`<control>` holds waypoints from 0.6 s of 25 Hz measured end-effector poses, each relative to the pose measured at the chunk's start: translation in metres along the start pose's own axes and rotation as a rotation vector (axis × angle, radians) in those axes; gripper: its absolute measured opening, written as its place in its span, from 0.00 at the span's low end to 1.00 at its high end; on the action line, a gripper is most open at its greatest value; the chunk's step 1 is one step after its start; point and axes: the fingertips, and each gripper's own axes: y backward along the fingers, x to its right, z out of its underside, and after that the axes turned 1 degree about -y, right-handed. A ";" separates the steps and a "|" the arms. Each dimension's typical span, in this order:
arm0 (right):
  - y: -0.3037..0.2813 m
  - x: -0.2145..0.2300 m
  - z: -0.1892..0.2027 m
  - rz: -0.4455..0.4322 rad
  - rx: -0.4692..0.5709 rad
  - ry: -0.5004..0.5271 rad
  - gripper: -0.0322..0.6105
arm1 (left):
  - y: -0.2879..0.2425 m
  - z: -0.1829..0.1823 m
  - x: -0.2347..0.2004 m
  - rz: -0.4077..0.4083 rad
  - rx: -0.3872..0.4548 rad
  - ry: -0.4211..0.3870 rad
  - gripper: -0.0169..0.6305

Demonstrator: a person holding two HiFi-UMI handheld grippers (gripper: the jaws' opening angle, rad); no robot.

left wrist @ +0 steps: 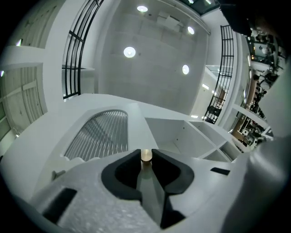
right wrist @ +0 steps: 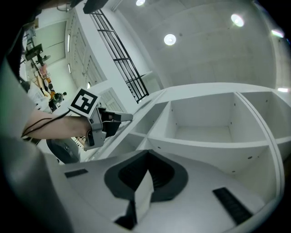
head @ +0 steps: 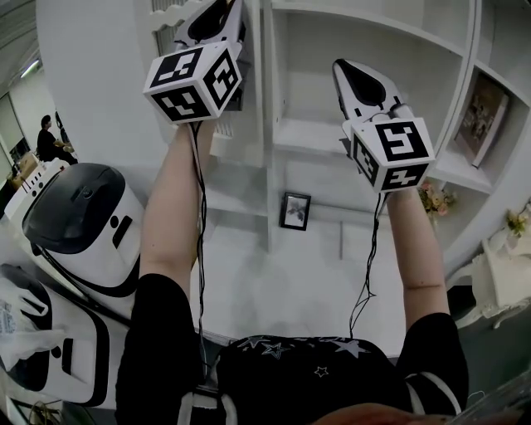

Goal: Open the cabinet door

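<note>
The white cabinet door (left wrist: pixel 97 134) has a slatted panel and a small brass knob (left wrist: pixel 146 155) on its edge. My left gripper (left wrist: pixel 145 154) is shut on that knob, its dark pads pressed against both sides. In the head view the left gripper (head: pixel 217 15) is raised at the top left against the door's edge (head: pixel 255 91). The door stands ajar from the open white shelves (left wrist: pixel 186 134). My right gripper (head: pixel 344 73) is held up in front of the shelves (right wrist: pixel 204 132). Its jaws (right wrist: pixel 146 154) are shut with nothing between them. It sees the left gripper (right wrist: pixel 116 117) to its left.
A small framed picture (head: pixel 295 210) stands on a lower shelf. A larger one (head: pixel 481 116) and flowers (head: pixel 436 199) are at the right. White and black machines (head: pixel 83 216) stand at the left. A person (head: pixel 48 137) sits far off.
</note>
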 end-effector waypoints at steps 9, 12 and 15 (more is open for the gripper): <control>-0.021 -0.072 -0.037 0.008 0.005 0.005 0.06 | 0.036 -0.035 -0.010 0.169 0.008 0.109 0.15; -0.025 -0.089 -0.046 0.025 -0.008 0.017 0.06 | 0.045 -0.044 -0.015 0.202 0.013 0.139 0.15; -0.028 -0.100 -0.055 0.051 -0.015 -0.010 0.06 | 0.055 -0.055 -0.021 0.231 0.018 0.158 0.15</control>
